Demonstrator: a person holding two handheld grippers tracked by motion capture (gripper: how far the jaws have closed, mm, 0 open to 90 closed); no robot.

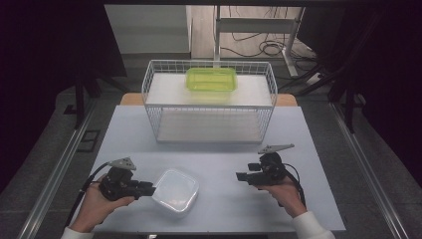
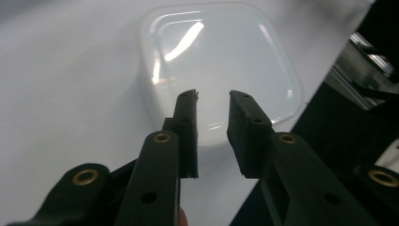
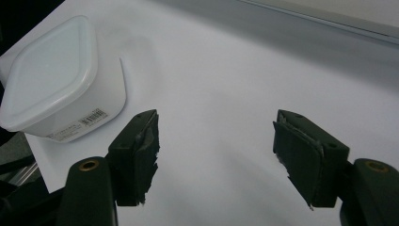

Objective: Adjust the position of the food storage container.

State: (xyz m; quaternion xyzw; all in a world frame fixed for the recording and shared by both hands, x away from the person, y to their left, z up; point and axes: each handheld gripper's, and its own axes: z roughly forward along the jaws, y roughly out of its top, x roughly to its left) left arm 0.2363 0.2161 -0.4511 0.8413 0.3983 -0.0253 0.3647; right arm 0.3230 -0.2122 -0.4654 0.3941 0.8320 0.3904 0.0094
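A white lidded plastic container (image 1: pixel 176 189) sits near the table's front edge, left of centre. My left gripper (image 1: pixel 152 188) points right at its left side. In the left gripper view the container (image 2: pixel 221 52) lies just beyond the left gripper (image 2: pixel 214 96); the jaws stand a narrow gap apart over its near rim, and nothing shows pinched between them. My right gripper (image 1: pixel 240 176) is held at the right, pointing left toward the container and well apart from it. In the right gripper view the right gripper (image 3: pixel 216 117) is wide open over bare table, the container (image 3: pixel 47 70) at upper left.
A white wire basket (image 1: pixel 152 92) with two white shelves stands at the back of the table (image 1: pixel 224 209). A green translucent container (image 1: pixel 211 79) rests on its upper shelf. Dark floor, rails and cables surround the table.
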